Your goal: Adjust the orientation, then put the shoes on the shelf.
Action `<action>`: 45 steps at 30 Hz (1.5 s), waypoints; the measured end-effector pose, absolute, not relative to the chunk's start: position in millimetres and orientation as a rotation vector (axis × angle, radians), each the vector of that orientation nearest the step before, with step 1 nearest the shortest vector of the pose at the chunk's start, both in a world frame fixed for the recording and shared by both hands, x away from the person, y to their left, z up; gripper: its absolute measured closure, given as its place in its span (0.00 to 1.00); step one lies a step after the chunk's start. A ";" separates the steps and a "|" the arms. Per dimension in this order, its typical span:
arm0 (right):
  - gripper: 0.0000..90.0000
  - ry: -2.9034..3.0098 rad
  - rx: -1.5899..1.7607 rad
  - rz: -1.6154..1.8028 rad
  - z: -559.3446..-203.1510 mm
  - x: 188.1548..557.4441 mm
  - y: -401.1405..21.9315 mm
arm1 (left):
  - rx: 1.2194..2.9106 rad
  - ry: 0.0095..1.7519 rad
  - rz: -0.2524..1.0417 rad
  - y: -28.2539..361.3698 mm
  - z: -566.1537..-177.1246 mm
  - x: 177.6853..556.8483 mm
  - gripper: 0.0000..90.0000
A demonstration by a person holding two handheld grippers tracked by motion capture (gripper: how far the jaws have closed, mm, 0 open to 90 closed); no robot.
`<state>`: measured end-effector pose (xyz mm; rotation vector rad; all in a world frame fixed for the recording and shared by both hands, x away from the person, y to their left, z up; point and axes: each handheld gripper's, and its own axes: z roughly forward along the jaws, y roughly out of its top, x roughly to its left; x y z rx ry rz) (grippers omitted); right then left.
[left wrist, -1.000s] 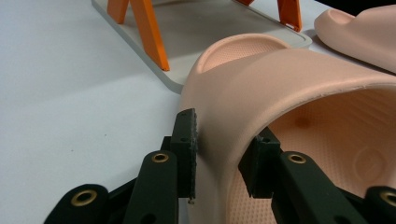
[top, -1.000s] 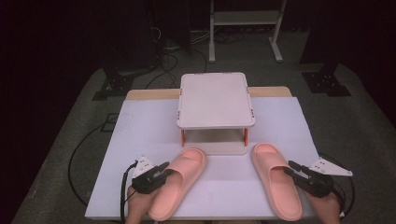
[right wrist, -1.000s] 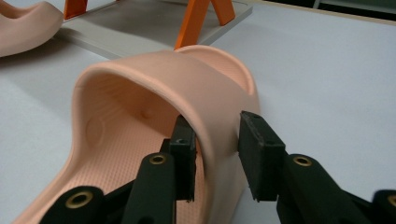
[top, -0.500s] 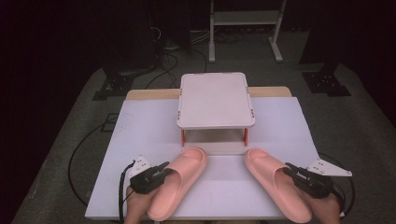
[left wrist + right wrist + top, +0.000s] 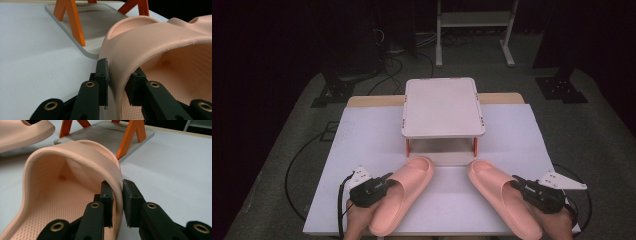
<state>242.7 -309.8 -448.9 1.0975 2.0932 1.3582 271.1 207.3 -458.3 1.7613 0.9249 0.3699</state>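
a white worktop (image 5: 362, 150) is sitting in a dark room over grey carpet. near the small rack (image 5: 443, 107), the left slipper (image 5: 404, 192) and right slipper (image 5: 502, 200) are lying lengthwise, toes converging far. the left gripper (image 5: 117, 82) and right gripper (image 5: 117, 197) jaws are each pinching a strap edge.

The right slipper (image 5: 504, 204) is swinging its toe inward toward the rack (image 5: 443, 110), now angled rather than straight. Both grippers, left (image 5: 388, 184) and right (image 5: 515, 184), have just been closing onto the slippers' straps.
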 end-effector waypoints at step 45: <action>0.87 2.066 1.072 1.477 -438.8 238.7 -298.3 | 1.729 0.847 0.297 199.1 -443.3 263.4 0.88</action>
